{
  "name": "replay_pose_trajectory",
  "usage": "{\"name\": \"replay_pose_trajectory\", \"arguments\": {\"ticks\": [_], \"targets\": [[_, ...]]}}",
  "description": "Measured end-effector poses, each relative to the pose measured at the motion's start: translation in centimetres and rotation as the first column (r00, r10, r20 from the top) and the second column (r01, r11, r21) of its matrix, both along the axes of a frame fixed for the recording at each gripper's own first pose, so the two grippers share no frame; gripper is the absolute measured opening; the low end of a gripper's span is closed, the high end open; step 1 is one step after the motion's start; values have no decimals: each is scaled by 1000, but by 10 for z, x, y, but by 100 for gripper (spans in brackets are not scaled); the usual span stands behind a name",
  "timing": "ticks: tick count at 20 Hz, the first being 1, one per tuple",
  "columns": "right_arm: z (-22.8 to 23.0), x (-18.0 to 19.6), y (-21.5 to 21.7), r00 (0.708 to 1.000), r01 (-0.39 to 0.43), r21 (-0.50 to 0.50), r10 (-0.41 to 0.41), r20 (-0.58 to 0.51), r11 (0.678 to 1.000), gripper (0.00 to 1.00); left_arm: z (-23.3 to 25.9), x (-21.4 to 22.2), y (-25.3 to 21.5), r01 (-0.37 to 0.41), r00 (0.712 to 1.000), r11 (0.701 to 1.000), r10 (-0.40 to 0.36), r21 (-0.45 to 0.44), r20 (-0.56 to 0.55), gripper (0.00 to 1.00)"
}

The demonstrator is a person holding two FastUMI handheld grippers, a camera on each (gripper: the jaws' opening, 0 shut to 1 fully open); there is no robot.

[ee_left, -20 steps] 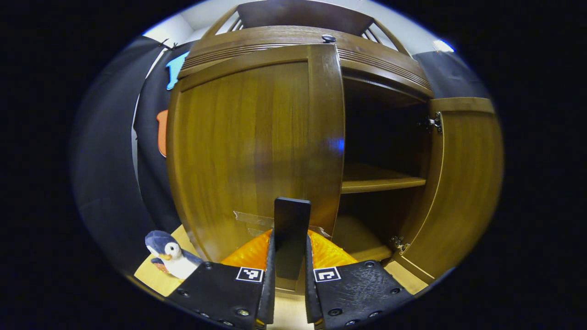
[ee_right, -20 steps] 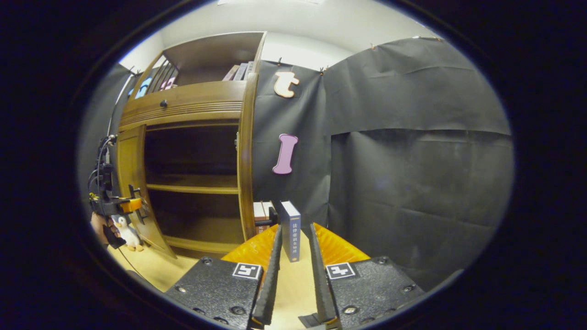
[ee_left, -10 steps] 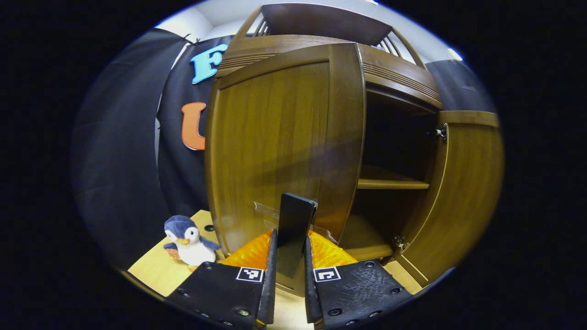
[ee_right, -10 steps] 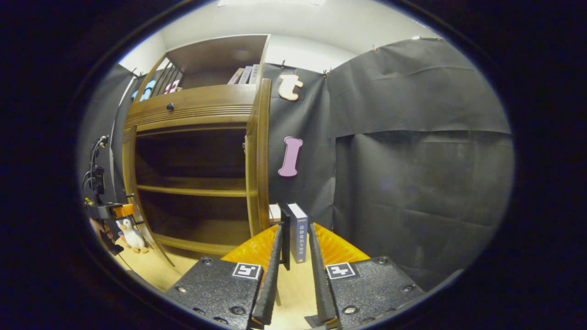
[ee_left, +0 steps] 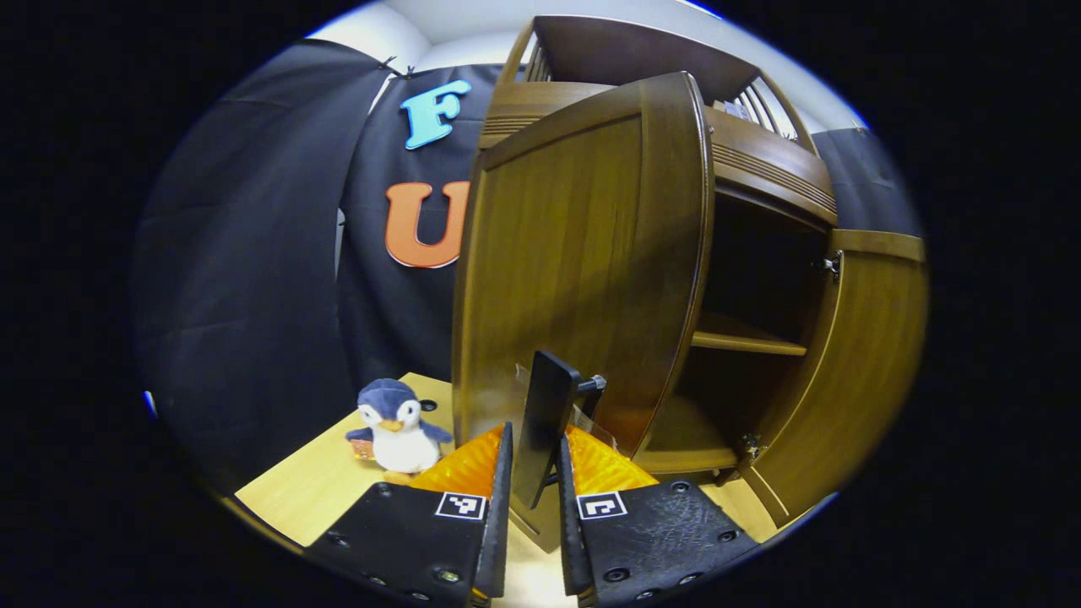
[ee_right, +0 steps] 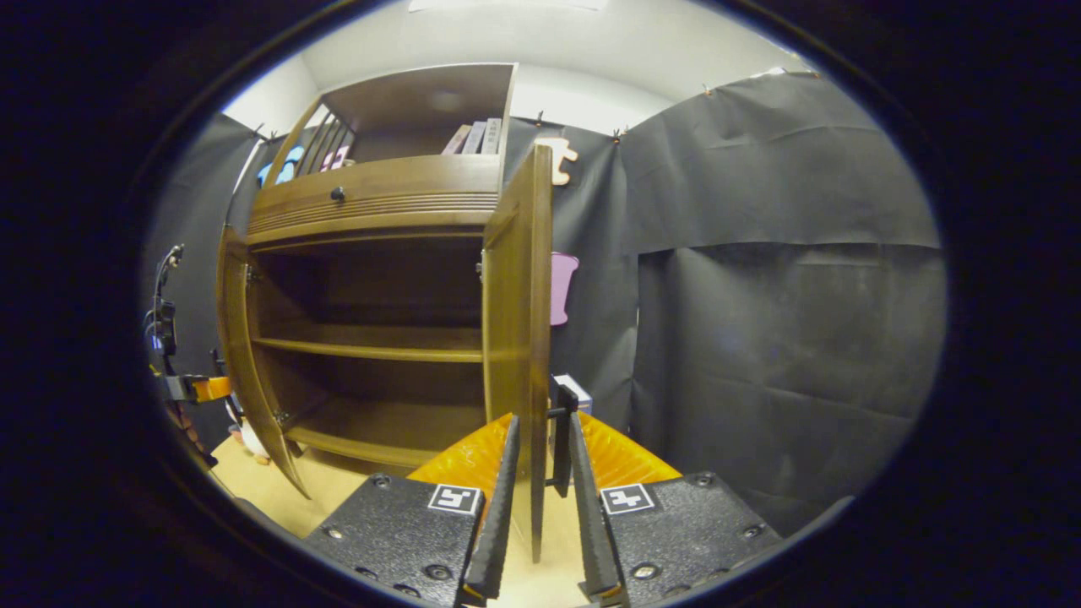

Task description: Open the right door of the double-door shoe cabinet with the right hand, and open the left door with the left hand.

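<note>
Doors: you have two, the left door (ee_left: 583, 253) and the right door (ee_right: 524, 338), both swung out from the shoe cabinet (ee_right: 380, 194) and standing upright, long axis vertical
Left door: in the left gripper view its outer face is turned toward you and its free edge runs top to bottom just right of centre; the cabinet stands on the light wood worktop (ee_left: 312, 481)
Right door: in the right gripper view you see it almost edge-on, free edge pointing at your camera, hinged at the cabinet's right side
Handles: two dark flat pulls, the left handle (ee_left: 545, 422) standing off its door on a short post, the right handle (ee_right: 561, 439) on the far face of its door, both long axes vertical
Left hand-held gripper (ee_left: 530, 473): your two fingers are closed onto the left handle, one on each flat side
Right hand-held gripper (ee_right: 540, 473): your fingers straddle the door's edge and the right handle with a narrow gap; whether both press on it I cannot tell
Shelves: one inner shelf (ee_right: 372, 348) crossing the open cabinet, with the cabinet floor below it
Plush penguin (ee_left: 393, 426): one, upright on the worktop just left of the left door
Books (ee_right: 475, 137): a few upright in the open top compartment; the exact number is too small to count
</note>
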State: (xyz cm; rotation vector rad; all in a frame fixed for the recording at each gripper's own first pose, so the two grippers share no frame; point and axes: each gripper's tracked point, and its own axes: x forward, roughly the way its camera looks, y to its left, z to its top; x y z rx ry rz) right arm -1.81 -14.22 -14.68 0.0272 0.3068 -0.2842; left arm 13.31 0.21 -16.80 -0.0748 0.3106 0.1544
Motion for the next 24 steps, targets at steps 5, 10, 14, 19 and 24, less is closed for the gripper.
{"name": "replay_pose_trajectory", "arguments": {"ticks": [5,10,14,19,24], "targets": [[-6,3,23,1000,-24,14,25,-11,1000,42,5,-19,43,-48,999,998,48,44,4,25],[-1,17,51,998,-60,19,60,5,998,45,17,-28,75,-67,997,996,65,51,33,19],[0,24,77,995,-102,23,101,9,995,44,22,-38,92,-57,998,997,54,52,41,19],[3,36,113,985,-174,20,174,18,984,46,32,-63,116,-90,995,991,84,96,61,19],[9,51,150,966,-257,39,256,33,966,55,50,-86,120,-108,992,991,101,84,81,9]]}}
